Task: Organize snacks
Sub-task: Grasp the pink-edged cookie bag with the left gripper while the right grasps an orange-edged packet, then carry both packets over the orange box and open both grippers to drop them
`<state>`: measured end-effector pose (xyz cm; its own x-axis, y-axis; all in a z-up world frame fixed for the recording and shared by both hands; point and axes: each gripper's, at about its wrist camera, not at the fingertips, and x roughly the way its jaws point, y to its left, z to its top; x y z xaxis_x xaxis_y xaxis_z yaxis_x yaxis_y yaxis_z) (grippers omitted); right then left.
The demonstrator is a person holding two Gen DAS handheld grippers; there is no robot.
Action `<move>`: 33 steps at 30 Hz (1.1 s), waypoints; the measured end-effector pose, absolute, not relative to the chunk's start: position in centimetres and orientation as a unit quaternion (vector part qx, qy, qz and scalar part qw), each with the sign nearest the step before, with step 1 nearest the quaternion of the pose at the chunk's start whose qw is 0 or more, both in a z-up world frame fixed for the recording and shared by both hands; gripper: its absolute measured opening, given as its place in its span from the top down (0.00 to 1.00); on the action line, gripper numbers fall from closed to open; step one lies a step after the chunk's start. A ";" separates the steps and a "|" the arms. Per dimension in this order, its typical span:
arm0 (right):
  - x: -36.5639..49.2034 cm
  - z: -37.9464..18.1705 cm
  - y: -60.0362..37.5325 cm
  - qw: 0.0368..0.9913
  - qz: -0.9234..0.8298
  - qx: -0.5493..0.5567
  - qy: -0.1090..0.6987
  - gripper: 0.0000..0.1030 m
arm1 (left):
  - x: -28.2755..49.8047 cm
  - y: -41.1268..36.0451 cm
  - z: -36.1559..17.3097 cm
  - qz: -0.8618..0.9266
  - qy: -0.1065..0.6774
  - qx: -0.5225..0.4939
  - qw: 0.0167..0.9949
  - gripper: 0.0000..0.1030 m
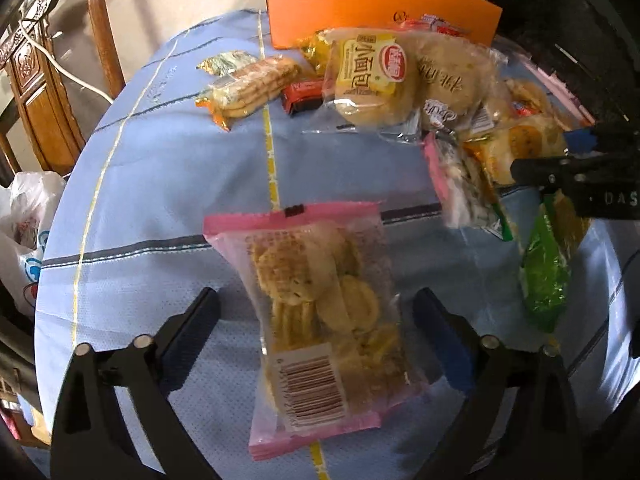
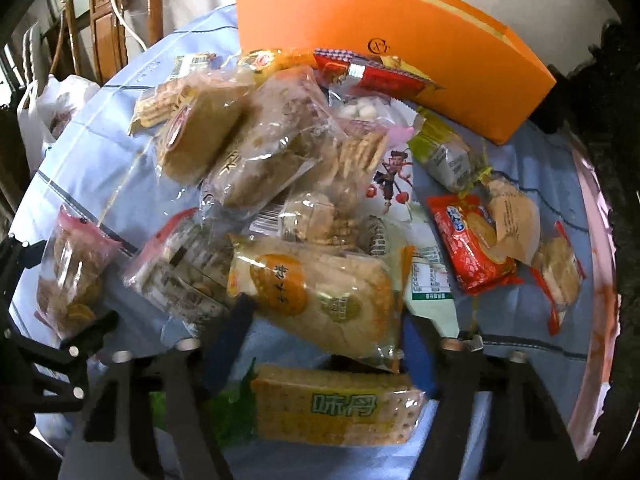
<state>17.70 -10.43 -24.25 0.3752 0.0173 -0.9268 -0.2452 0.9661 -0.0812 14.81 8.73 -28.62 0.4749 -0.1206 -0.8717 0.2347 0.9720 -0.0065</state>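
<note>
Lying flat on the blue tablecloth (image 1: 140, 208), near centre, the pink-edged cookie pack (image 1: 320, 320) sits between the spread fingers of the left gripper (image 1: 316, 336), untouched. Light, crinkly, slippery film; contents likely brittle, so pinch across the middle gently. Right gripper (image 2: 324, 332) gapes too, just short of the snack pile (image 2: 280, 160) and orange box (image 2: 400, 60).
</note>
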 end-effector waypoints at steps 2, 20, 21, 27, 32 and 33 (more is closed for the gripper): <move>17.6 -23.5 -10.4 0.826 0.082 -0.098 0.549 0.52 | 14.6 8.9 -28.1 -0.121 0.492 0.051 0.861 0.51; 15.9 -18.8 -12.5 0.841 0.132 -0.008 0.526 0.78 | 14.3 8.5 -24.5 -0.181 0.475 0.020 0.861 0.61; 15.8 -18.5 -12.5 0.842 0.133 -0.007 0.523 0.78 | 14.4 8.6 -24.5 -0.181 0.475 0.020 0.861 0.61; 14.9 -16.6 -12.8 0.853 0.137 -0.003 0.504 0.78 | 14.7 8.9 -23.8 -0.182 0.469 0.019 0.864 0.60; 14.5 -14.0 -13.2 0.867 0.135 0.000 0.479 0.78 | 15.2 8.8 -21.8 -0.179 0.452 0.013 0.874 0.60; 14.6 -13.4 -13.4 0.871 0.133 0.002 0.473 0.78 | 15.5 8.8 -21.2 -0.180 0.448 0.011 0.876 0.60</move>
<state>14.58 -13.38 -13.42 0.5162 0.2342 -0.8238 -0.2304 0.9644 0.1298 15.52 8.82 -21.15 0.5343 -0.3061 -0.7879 0.3254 0.9348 -0.1426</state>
